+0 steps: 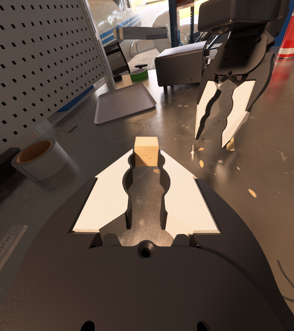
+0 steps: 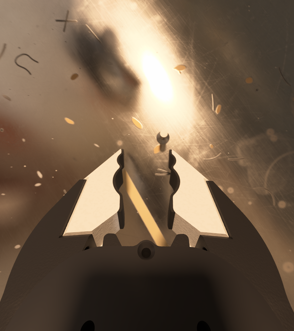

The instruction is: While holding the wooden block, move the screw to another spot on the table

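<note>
wooden block (image 1: 146, 154) sits clenched in the left gripper (image 1: 146, 157) on the table (image 1: 250, 215) – the right gripper (image 2: 145, 152), fingers spread and empty, should centre over the upright screw (image 2: 162, 139) just ahead before closing.

A scratched metal bench (image 1: 250, 179) fills the foreground, flecked with pale chips and dark curled shavings, warm light glaring off it. Along its left edge stands a white pegboard (image 1: 35, 62) with rows of slots. Beyond the far edge, a hangar opens: a white aeroplane (image 1: 124, 21) with blue stripes and a grey propeller (image 1: 139, 33), and blue shelving uprights (image 1: 174, 23). A dark padded stool (image 1: 180, 64) sits towards the far side. In the right wrist view the bench (image 2: 250, 53) shows a bright, blurred glare.
</note>
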Robot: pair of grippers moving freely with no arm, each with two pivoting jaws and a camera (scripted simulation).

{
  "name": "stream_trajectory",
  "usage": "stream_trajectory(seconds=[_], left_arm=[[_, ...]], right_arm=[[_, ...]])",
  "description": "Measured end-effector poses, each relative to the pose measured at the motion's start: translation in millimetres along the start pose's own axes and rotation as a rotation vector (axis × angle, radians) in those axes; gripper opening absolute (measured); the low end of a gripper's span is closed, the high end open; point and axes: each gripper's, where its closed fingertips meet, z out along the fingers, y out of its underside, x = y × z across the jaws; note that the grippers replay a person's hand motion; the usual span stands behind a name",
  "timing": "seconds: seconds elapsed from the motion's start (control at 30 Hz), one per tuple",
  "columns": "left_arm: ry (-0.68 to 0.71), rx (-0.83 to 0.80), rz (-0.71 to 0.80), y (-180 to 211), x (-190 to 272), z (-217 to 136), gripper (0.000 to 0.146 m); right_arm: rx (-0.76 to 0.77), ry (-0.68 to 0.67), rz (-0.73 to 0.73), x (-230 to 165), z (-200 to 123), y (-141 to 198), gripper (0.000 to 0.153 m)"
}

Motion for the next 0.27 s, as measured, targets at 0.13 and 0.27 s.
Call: stream_trajectory(seconds=[0.13, 0.27], left_arm=[[0.007, -0.012, 0.017, 1.9, 3.7, 2.5, 0.024], [0.006, -0.018, 0.029, 2.9, 4.4, 3.1, 0.024]], right_arm=[[-0.015, -0.058, 0.03, -4.7, 8.2, 1.8, 0.039], [-0.013, -0.056, 0.032, 2.9, 14.6, -2.6, 0.04]])
